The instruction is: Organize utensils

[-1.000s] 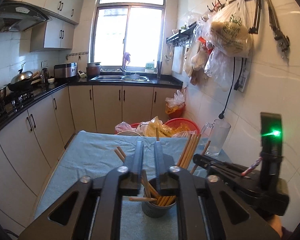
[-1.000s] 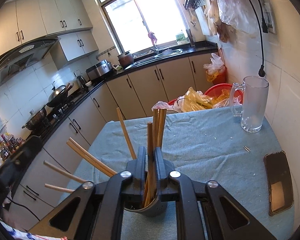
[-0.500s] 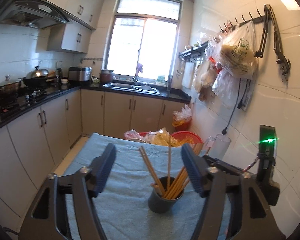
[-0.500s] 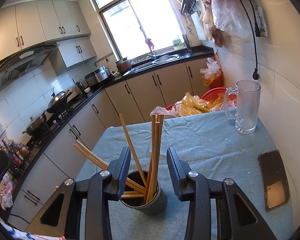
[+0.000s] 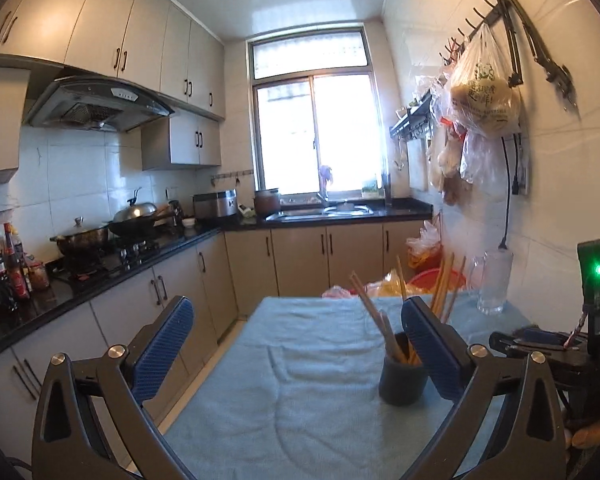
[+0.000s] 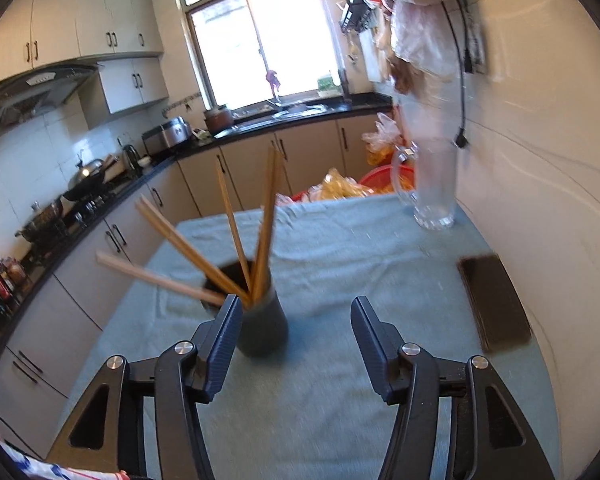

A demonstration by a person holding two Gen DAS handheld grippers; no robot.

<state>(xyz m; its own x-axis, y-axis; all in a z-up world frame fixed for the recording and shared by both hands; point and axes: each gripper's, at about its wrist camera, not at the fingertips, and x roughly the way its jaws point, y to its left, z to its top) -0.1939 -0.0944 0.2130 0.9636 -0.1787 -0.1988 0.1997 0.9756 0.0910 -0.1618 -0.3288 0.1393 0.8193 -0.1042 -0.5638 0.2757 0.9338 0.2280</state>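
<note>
Between the blue ribbed pads at the bottom of the left wrist view, the left tool [image 5: 298, 334] stands wide apart and grips nothing; only the blue-grey towel over the bench [image 5: 300, 360] shows in the gap. Its right pad overlaps the dark cup [image 5: 402, 378] at lower right of the frame, but whether it touches the cup or merely passes in front cannot be told. The right tool [image 6: 296, 338], at the bottom centre of the right wrist view, is likewise spread wide and empty. Its left pad sits just beside the cup [image 6: 262, 330], apparently against its upper wall, though motion blur leaves contact uncertain.

The chopsticks [image 6: 220, 248] stand in the cup with their lower ends gathered and their tops fanned out, some leaning far toward the left of the frame, a pair nearly upright. That arrangement suits the task: the cup collects them in one place and keeps them off the cloth. No chopstick lies loose on the towel in either view, so the sorting looks largely done, and both tools seem placed clear of the sticks so as not to knock them.

Farther out, a glass mug [image 6: 436, 184] stands at the far right corner of the bench, well apart from the cup, and a dark phone [image 6: 496, 304] lies flat near the right edge.
</note>
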